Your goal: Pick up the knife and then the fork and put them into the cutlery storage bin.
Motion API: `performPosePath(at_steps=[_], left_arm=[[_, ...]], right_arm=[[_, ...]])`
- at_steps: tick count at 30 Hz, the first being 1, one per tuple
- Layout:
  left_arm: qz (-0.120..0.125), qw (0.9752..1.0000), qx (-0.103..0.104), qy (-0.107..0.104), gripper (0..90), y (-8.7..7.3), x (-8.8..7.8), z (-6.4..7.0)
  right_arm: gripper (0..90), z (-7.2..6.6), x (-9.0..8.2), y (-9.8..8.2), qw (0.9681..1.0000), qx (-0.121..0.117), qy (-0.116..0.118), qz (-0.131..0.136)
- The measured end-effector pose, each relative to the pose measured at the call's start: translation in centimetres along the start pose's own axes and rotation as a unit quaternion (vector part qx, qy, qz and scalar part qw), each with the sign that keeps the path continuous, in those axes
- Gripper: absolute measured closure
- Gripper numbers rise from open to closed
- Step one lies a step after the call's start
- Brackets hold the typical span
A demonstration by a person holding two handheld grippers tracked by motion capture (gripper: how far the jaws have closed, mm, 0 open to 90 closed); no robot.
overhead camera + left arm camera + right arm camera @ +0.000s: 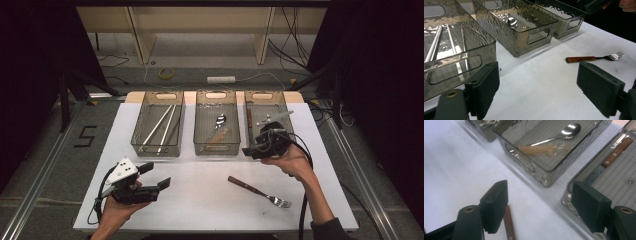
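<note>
The fork (pixel 260 191) is seen lying flat on the white worktop (pixel 200 200), in front of the right-hand bin (pixel 268 125). The right gripper (pixel 250 150) is held released above that bin's near edge, nothing grasped. The left gripper (pixel 155 176) is held released, well left of the fork.

Wood-handled shiny metal fork (pixel 260 191), glossy rippled plastic bins (pixel 158 125), matt white table (pixel 200 200)

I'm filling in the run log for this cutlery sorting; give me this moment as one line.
left gripper: open, empty | right gripper: open, empty, by right bin | fork: on table, unsorted
</note>
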State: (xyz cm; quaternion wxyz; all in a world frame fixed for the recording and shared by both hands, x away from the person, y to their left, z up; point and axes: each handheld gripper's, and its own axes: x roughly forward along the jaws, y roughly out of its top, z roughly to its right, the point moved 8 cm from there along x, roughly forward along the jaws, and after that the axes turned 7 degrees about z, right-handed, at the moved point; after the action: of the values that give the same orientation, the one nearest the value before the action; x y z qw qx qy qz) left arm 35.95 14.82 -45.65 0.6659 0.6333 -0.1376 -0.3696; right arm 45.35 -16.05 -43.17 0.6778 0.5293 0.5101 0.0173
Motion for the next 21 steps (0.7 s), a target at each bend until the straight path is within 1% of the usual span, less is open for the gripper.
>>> performPosePath(at_steps=[1,3,5,6,7,9,12,14,16,18,20,21], left_arm=[[-0.001,1.0000,0.001,-0.001,17.9,0.0,0.0,0.0],[-0.002,1.0000,0.002,-0.001,17.9,-0.1,0.1,0.1],[-0.001,1.0000,0.003,0.000,17.9,0.0,0.0,0.1],[-0.001,1.0000,0.003,-0.001,17.9,0.0,0.0,0.1],[-0.001,1.0000,0.003,-0.001,17.9,0.0,0.0,0.1],[-0.002,1.0000,0.004,-0.001,18.0,-0.1,0.0,0.1],[-0.002,1.0000,0.004,-0.001,17.9,0.0,0.0,0.1],[-0.001,1.0000,0.005,-0.002,17.9,0.0,0.0,0.1],[-0.001,1.0000,0.006,-0.003,17.9,0.0,0.0,0.2],[-0.004,1.0000,0.008,-0.002,17.9,-0.1,0.0,0.2],[-0.001,1.0000,0.007,-0.003,17.9,0.0,-0.1,0.2],[-0.001,1.0000,0.007,-0.003,17.9,0.0,-0.1,0.2]], right_arm=[[31.2,-0.3,0.0,-0.2,1.0000,0.000,0.006,-0.003],[31.2,-0.7,0.0,-0.8,0.9997,-0.014,0.008,-0.019],[32.0,-1.1,-0.1,-1.1,0.9995,-0.017,0.016,-0.021],[32.0,-1.3,-0.1,-1.3,0.9993,-0.020,0.020,-0.026],[32.2,-1.5,-0.1,-1.5,0.9988,-0.029,0.022,-0.034],[32.4,-1.8,0.0,-2.0,0.9979,-0.035,0.030,-0.045],[32.4,-2.2,0.1,-2.8,0.9966,-0.043,0.033,-0.063],[32.3,-2.4,0.2,-3.3,0.9955,-0.048,0.040,-0.071],[31.3,-2.4,0.3,-3.9,0.9944,-0.050,0.041,-0.084],[31.2,-2.3,0.5,-4.5,0.9935,-0.051,0.037,-0.095],[31.6,-2.4,0.7,-5.0,0.9923,-0.050,0.038,-0.107],[31.8,-2.4,0.8,-5.3,0.9915,-0.053,0.038,-0.113]])
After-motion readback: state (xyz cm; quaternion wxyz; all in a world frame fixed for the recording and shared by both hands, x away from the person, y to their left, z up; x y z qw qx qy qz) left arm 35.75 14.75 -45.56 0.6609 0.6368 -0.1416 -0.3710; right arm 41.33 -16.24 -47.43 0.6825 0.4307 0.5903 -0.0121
